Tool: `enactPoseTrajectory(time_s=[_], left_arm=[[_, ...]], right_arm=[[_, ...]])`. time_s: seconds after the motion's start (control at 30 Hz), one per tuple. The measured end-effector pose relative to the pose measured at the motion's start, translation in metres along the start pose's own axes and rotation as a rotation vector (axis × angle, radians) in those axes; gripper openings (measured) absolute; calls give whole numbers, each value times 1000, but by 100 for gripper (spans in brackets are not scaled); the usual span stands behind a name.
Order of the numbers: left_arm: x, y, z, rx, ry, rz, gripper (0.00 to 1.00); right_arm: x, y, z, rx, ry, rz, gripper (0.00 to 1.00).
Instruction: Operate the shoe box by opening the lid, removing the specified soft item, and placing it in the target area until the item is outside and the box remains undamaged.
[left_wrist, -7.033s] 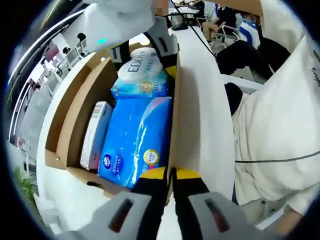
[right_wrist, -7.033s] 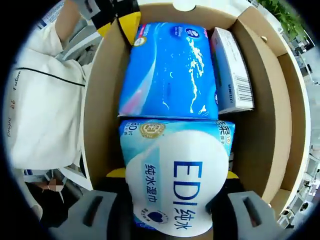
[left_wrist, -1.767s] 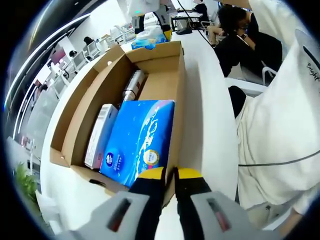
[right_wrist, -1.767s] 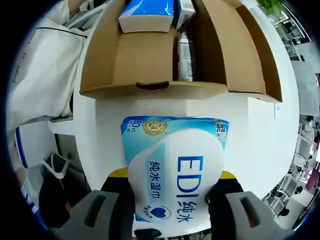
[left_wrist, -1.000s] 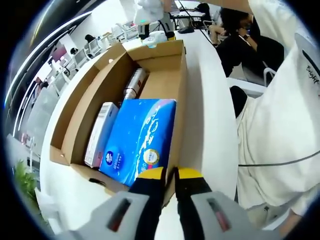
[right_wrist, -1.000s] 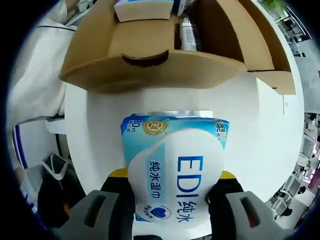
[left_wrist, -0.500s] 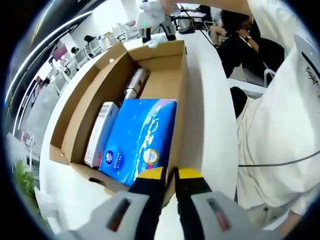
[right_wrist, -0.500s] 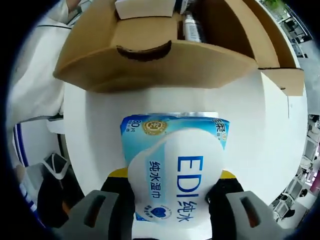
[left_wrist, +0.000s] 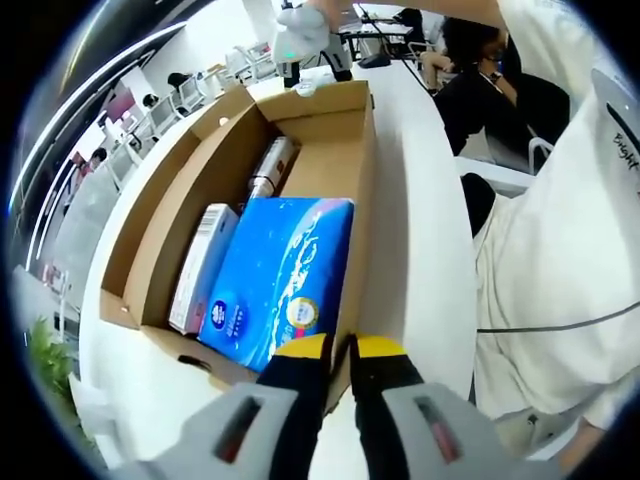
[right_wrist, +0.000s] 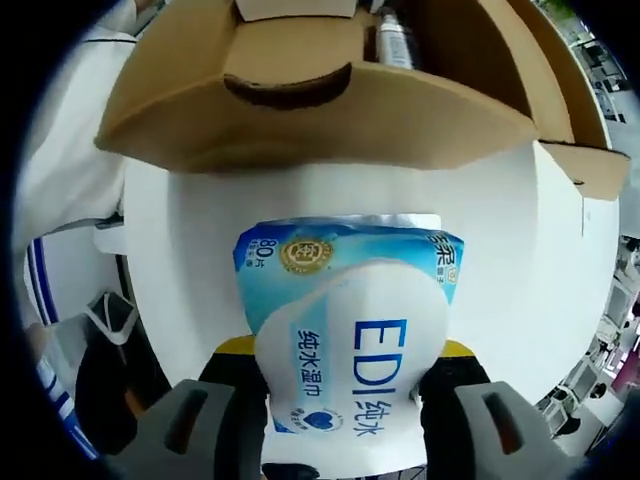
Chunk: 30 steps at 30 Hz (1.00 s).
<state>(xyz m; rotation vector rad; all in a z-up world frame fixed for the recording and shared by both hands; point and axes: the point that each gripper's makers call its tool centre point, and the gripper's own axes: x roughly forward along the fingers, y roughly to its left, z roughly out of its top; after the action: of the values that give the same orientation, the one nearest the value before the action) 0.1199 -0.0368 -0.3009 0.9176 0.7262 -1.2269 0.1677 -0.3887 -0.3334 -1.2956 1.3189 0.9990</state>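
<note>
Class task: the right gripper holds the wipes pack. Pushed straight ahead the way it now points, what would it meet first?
Probably the shoe box's near end wall: it stands just beyond the wipes pack in the right gripper. Depth is unclear.

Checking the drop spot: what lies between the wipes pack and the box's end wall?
In the right gripper view, bare white table separates the wipes pack from the box.

The pack of wipes (right_wrist: 350, 340), inside the box (right_wrist: 320, 100) beside the blue pack (left_wrist: 280, 275) 7 seconds ago, is now outside it, gripped by the right gripper (right_wrist: 345, 375) above the white tabletop (right_wrist: 200, 260) near the box's end wall.
</note>
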Motion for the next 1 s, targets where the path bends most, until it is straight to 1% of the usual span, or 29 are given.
enactPoseTrajectory(time_s=[0.33,0.43,0.5,0.57,0.6,0.63,0.7,0.73,0.77,0.83,0.87,0.93,1.0], left_arm=[[0,0,0,3,0,0,8],[0,0,0,2,-2,-4,8],[0,0,0,1,-4,-6,8],[0,1,0,2,-3,-5,8],[0,1,0,2,-3,-5,8],[0,1,0,1,-5,-5,8],[0,1,0,2,-7,-7,8],[0,1,0,1,-9,-8,8],[0,1,0,1,-10,-9,8],[0,1,0,1,-11,-10,8],[0,1,0,1,-10,-11,8],[0,1,0,1,-9,-12,8],[0,1,0,1,-9,-13,8]], right_arm=[[-22,-3,-5,17,9,-31,55],[-31,-3,-6,7,-11,-37,52],[-37,-5,-7,36,-18,-50,51],[-42,-5,-8,42,-33,-56,51],[-45,-6,-7,50,-50,-58,50],[-48,-7,-2,91,-108,-51,50],[-57,-12,4,116,-186,-69,48],[-59,-13,5,113,-201,-69,48],[-65,-15,4,146,-227,-72,48],[-69,-16,5,160,-260,-72,48],[-74,-17,6,169,-296,-80,48],[-75,-15,8,181,-320,-71,48],[-74,-15,10,176,-335,-78,48]])
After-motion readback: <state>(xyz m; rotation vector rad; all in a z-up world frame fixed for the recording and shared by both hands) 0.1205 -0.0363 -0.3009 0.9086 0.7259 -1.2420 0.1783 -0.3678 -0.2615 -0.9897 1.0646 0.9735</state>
